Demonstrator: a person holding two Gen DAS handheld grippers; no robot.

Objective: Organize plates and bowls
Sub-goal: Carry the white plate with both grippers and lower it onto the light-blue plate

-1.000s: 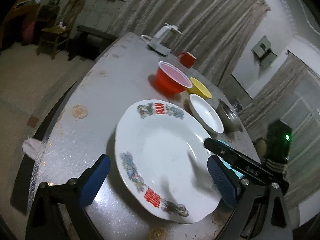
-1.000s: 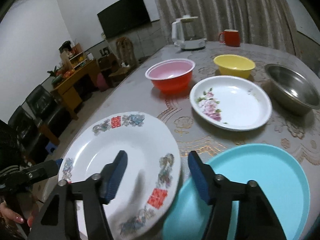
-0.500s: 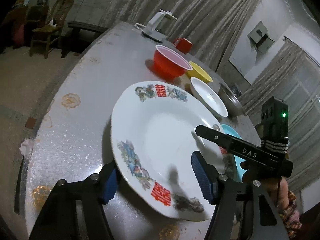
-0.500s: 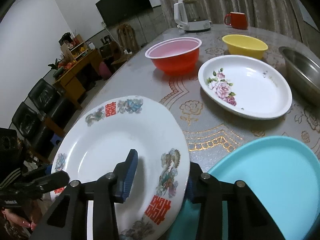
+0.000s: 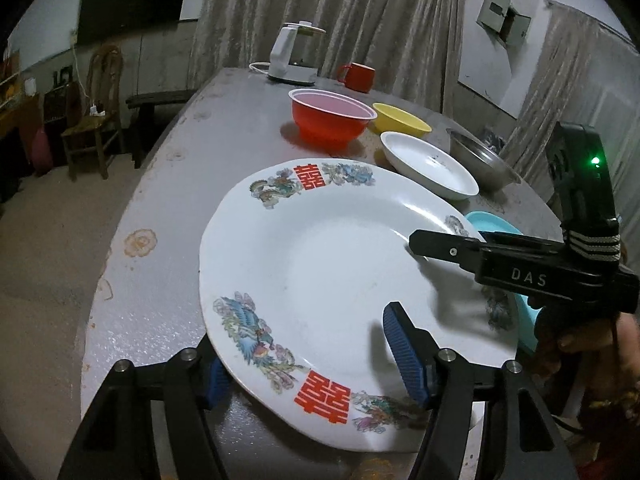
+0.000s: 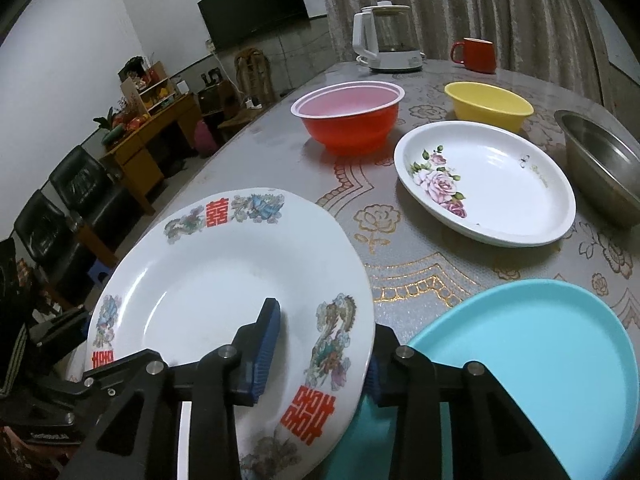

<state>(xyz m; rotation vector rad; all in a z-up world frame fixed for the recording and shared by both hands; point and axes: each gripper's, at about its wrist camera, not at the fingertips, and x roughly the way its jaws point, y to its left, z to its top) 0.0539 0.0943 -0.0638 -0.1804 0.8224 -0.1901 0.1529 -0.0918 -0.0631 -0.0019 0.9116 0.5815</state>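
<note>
A large white plate with dragon, phoenix and red double-happiness marks is lifted and tilted off the table. My left gripper is shut on its near rim, one pad above and one below. My right gripper is shut on the opposite rim in the same way. A light blue plate lies flat just right of it. Beyond stand a white rose plate, a red bowl, a yellow bowl and a steel bowl.
A white kettle and a red mug stand at the far end of the round table. Chairs, a wooden cabinet and black sofas lie beyond the table's left edge.
Both grippers have closed onto opposite rims of the large plate. The plate has risen and tilted off the table.
</note>
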